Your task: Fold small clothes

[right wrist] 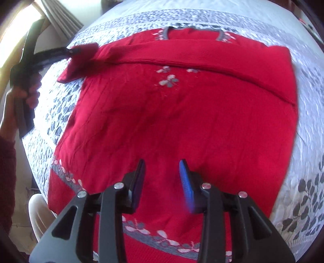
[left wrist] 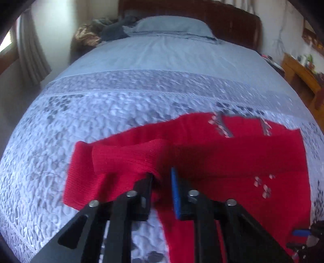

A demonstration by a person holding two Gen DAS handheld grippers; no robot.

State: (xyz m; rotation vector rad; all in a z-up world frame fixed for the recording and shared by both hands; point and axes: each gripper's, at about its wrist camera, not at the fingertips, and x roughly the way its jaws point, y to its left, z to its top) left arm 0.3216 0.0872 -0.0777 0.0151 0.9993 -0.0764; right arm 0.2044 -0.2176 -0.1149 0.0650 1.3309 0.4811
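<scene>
A red knit sweater [right wrist: 182, 111] with grey flowered bands at hem and neckline lies flat on the quilted bedcover [right wrist: 303, 141]. One sleeve [right wrist: 141, 54] is folded across its chest. In the left wrist view the sweater [left wrist: 222, 153] fills the lower right, and the sleeve's cuff end [left wrist: 121, 155] lies by my left gripper [left wrist: 162, 174]. Its pads stand apart with a fold of red cloth between them, not pressed. The left gripper [right wrist: 69, 51] also shows at the sleeve's end, in a person's hand [right wrist: 20, 97]. My right gripper [right wrist: 162, 176] hovers open over the sweater's lower part, holding nothing.
The bedcover [left wrist: 121, 101] stretches back to a blue pillow [left wrist: 172, 24] and a dark wooden headboard [left wrist: 232, 18]. A heap of clothes [left wrist: 101, 30] lies at the far left corner. Wooden furniture [left wrist: 299, 70] stands right of the bed, a curtain [left wrist: 30, 50] to the left.
</scene>
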